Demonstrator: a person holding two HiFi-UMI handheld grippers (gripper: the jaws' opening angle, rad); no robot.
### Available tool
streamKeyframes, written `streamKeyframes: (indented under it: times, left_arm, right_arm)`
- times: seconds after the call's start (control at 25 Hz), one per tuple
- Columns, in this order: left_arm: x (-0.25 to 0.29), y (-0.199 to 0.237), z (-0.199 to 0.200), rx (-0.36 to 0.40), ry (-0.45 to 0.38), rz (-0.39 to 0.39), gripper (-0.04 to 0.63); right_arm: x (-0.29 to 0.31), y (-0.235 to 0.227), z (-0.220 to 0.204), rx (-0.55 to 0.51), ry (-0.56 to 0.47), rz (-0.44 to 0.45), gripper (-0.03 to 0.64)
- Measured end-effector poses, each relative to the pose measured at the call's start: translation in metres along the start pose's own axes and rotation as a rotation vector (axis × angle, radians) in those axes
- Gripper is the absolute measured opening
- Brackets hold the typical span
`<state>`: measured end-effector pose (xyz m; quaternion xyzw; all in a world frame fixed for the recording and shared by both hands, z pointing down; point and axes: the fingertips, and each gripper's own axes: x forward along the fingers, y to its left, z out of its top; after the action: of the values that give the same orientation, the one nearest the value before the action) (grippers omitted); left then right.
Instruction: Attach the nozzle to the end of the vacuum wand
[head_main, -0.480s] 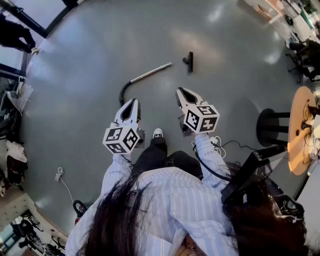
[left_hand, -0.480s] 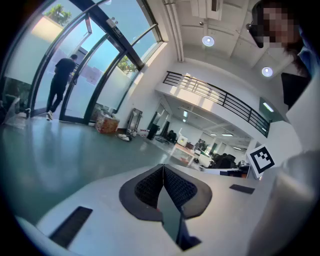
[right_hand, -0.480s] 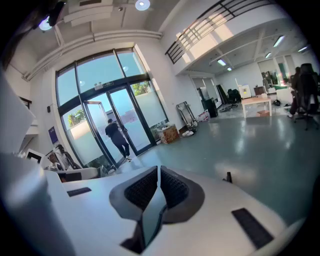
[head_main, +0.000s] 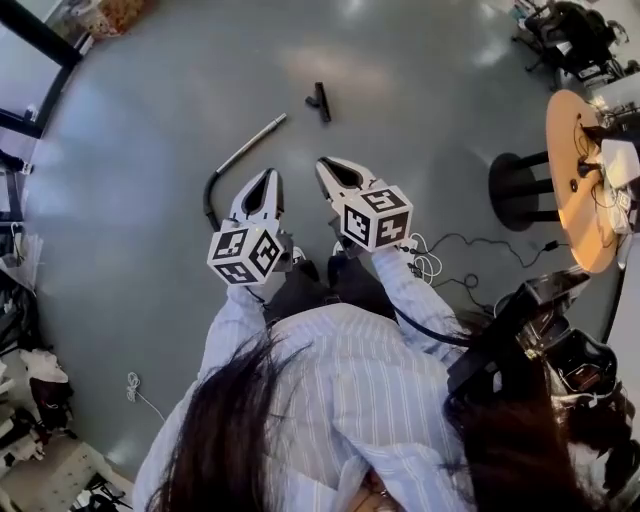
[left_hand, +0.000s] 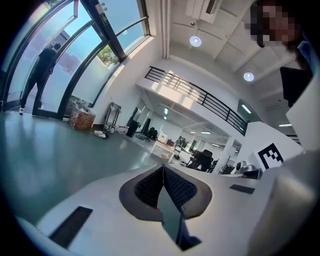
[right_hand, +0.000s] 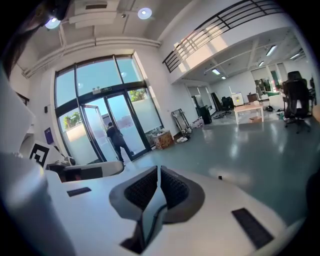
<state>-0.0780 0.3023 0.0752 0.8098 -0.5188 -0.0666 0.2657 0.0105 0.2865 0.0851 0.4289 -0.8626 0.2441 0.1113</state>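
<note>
In the head view the vacuum wand (head_main: 248, 146), a silver tube ending in a curved black hose, lies on the grey floor ahead of me. The small black nozzle (head_main: 319, 101) lies apart from the tube's far end, to its right. My left gripper (head_main: 270, 174) is held over the floor just right of the hose; its jaws are shut and hold nothing. My right gripper (head_main: 323, 162) hangs beside it, short of the nozzle, also shut and empty. The left gripper (left_hand: 163, 166) and right gripper (right_hand: 158, 168) views show closed pads and only the hall beyond.
A round wooden table (head_main: 572, 190) on a black pedestal base (head_main: 520, 190) stands at the right. White and black cables (head_main: 440, 262) trail on the floor by my right arm. Another cord (head_main: 132, 385) lies at lower left. A person (right_hand: 116, 141) stands at far glass doors.
The head view has swung, so the wand, nozzle and table sit further left in the picture. Both grippers stay shut and side by side. A shoe seen below them is hidden now.
</note>
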Motion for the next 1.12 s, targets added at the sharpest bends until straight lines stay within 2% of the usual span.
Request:
streamKeyframes:
  times: [0.16,0.28,0.36,0.64,1.12]
  left_arm:
    - [0.002,-0.021,-0.007,-0.035,0.012,-0.029,0.006]
    - [-0.012,0.002,0.005,-0.037,0.004,0.024,0.007]
    - [-0.011,0.007,0.005,-0.023,0.013,0.048,0.008]
    - [0.013,-0.012,-0.028,0.011,0.085,0.051,0.007]
    - [0.075,-0.060,-0.050,0.011,0.126,0.016,0.007]
  right_arm:
    - [-0.010,-0.003,-0.007,0.016,0.012,0.015,0.023]
    - [0.006,0.021,-0.010,0.008,0.042,0.032,0.023]
    - [0.008,0.020,-0.009,0.011,0.047,0.032,0.023]
    - [-0.010,-0.022,-0.012,0.047,0.051,0.000,0.023]
    - [-0.031,-0.097,0.001,0.081,0.040,-0.012,0.023]
